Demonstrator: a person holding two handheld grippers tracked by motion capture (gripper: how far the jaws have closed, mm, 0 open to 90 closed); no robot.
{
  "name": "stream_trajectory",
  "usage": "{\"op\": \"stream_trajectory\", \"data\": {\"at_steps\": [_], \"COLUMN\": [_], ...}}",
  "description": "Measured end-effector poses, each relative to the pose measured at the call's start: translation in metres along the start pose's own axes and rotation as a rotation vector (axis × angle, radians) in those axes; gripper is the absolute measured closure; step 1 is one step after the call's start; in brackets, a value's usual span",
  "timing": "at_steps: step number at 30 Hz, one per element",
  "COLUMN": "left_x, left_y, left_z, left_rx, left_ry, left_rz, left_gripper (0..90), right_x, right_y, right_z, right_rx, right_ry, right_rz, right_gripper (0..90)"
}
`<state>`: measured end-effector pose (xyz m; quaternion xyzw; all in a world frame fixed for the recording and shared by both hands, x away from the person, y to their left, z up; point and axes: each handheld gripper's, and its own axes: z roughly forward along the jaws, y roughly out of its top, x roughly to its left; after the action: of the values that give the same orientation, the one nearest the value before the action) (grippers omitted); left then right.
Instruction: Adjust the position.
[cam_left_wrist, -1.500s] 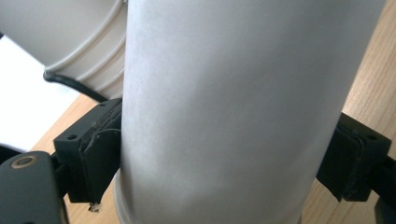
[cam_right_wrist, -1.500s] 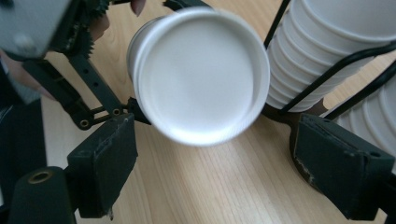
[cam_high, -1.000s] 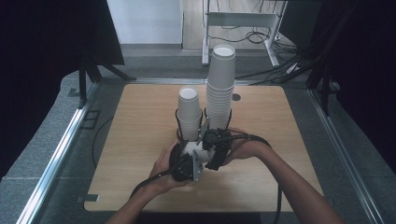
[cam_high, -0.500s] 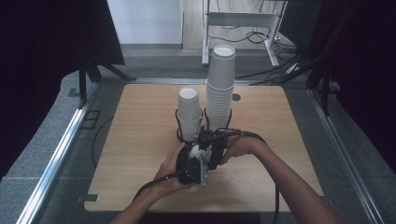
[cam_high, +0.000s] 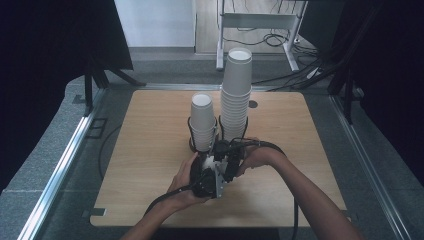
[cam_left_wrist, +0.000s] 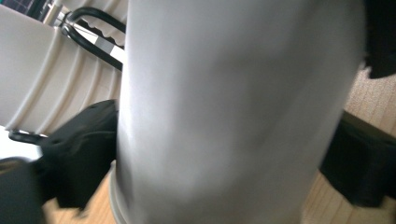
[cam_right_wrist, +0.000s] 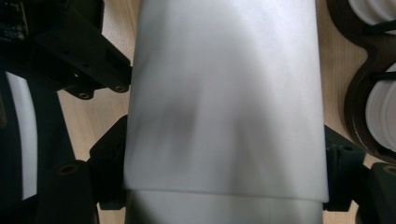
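1. Grippers drawn closer together than a second ago, meeting in front of the short cup stack (cam_high: 202, 120); hands otherwise barely shifted.
2. Left gripper (cam_high: 205, 176): jaws just been opening, now spread wide on either side of a white paper cup (cam_left_wrist: 233, 116), no squeeze visible.
3. Right gripper (cam_high: 231, 159): jaws easing inward, pads pressed on both sides of the same cup, gripping it.
4. Cup location: held low over the wooden table (cam_high: 150, 165), between the two grippers, just in front of the black wire holder (cam_high: 192, 142) of the short stack.
5. Key relation: cup dead centre between both pairs of jaws, long axis running top to bottom in both gripper views, crosswise to the closing line. Both hands equally near, but grip on the right side only.
6. Edge line across the cup low in the right gripper view, second cup wall (cam_right_wrist: 224, 210) below it; looks like two nested cups, probably being pulled apart. Judgement only.
7. Likely next: left jaws re-closing on the other cup, or backing off; risk of crushing the thin paper wall or dropping the cup.
8. Tall cup stack (cam_high: 236, 95) in its own holder, just right of the short one, touching or nearly so.
9. Surface: pale wood tabletop, bare apart from the holders and cables.
10. Room: dark curtains on both sides, grey floor, white metal frame (cam_high: 255, 20) and loose cables at the back.
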<state>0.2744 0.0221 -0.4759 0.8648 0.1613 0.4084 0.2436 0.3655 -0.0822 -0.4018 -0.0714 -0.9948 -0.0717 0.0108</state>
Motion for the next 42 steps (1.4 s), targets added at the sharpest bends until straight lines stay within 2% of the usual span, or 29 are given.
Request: {"op": "stream_trajectory", "data": {"at_steps": [1,4,6,9,10,11,15,16,19,23,25,27,30,32,33,34,37,38,42], "left_x": [0.001,0.001,0.001,0.004,0.006,0.006,0.010,0.011,0.013,0.016,0.018,0.023,0.032,0.038,0.044,0.044,0.051,0.053,0.055], "left_y": [-0.001,-0.003,-0.004,-0.007,-0.009,-0.009,-0.014,-0.016,-0.019,-0.023,-0.025,-0.027,-0.030,-0.033,-0.034,-0.034,-0.035,-0.035,-0.036], "left_z": [-0.002,-0.004,-0.004,-0.008,-0.011,-0.011,-0.018,-0.021,-0.024,-0.030,-0.034,-0.037,-0.041,-0.043,-0.045,-0.045,-0.049,-0.049,-0.047], "left_rx": [0.004,-0.004,-0.009,-0.014,-0.027,-0.027,-0.049,-0.050,-0.051,-0.061,-0.087,-0.107,-0.136,-0.155,-0.174,-0.174,-0.211,-0.225,-0.218], "left_ry": [-0.013,-0.009,-0.013,-0.020,-0.027,-0.027,-0.014,-0.009,-0.003,-0.016,-0.032,-0.057,-0.092,-0.108,-0.118,-0.118,-0.147,-0.148,-0.152], "left_rz": [-0.012,-0.007,-0.019,-0.038,-0.054,-0.054,-0.096,-0.101,-0.104,-0.131,-0.158,-0.193,-0.271,-0.332,-0.381,-0.381,-0.476,-0.516,-0.546], "left_gripper": [0.0,0.0,0.0,0.0,0.0,0.0,1.1,1.3,1.3,1.5,1.9,2.0,2.6,3.5,3.6,3.9,4.9,5.6,6.0], "right_x": [-0.001,-0.002,-0.004,-0.008,-0.010,-0.010,-0.012,-0.011,-0.011,-0.011,-0.012,-0.012,-0.011,-0.010,-0.009,-0.008,-0.008,-0.007,-0.007], "right_y": [-0.001,-0.004,-0.007,-0.012,-0.016,-0.016,-0.022,-0.025,-0.027,-0.031,-0.033,-0.034,-0.037,-0.040,-0.041,-0.042,-0.044,-0.047,-0.050], "right_z": [0.001,0.001,0.002,0.005,0.004,0.004,0.004,0.003,0.004,0.006,0.007,0.008,0.008,0.008,0.008,0.009,0.011,0.015,0.019], "right_rx": [-0.010,-0.024,-0.040,-0.062,-0.091,-0.091,-0.127,-0.151,-0.173,-0.207,-0.222,-0.241,-0.266,-0.319,-0.328,-0.346,-0.376,-0.408,-0.449], "right_ry": [0.002,-0.007,-0.012,-0.022,-0.017,-0.017,-0.026,-0.030,-0.032,-0.036,-0.011,-0.007,-0.019,-0.022,-0.017,-0.011,-0.010,-0.013,-0.014], "right_rz": [0.002,0.014,0.017,0.036,0.057,0.057,0.080,0.085,0.083,0.102,0.109,0.118,0.129,0.141,0.150,0.155,0.172,0.196,0.216], "right_gripper": [23.5,23.5,23.4,23.4,23.4,23.4,23.4,23.5,23.5,23.5,23.5,23.5,23.5,23.4,23.4,23.4,23.4,23.4,23.4]}}
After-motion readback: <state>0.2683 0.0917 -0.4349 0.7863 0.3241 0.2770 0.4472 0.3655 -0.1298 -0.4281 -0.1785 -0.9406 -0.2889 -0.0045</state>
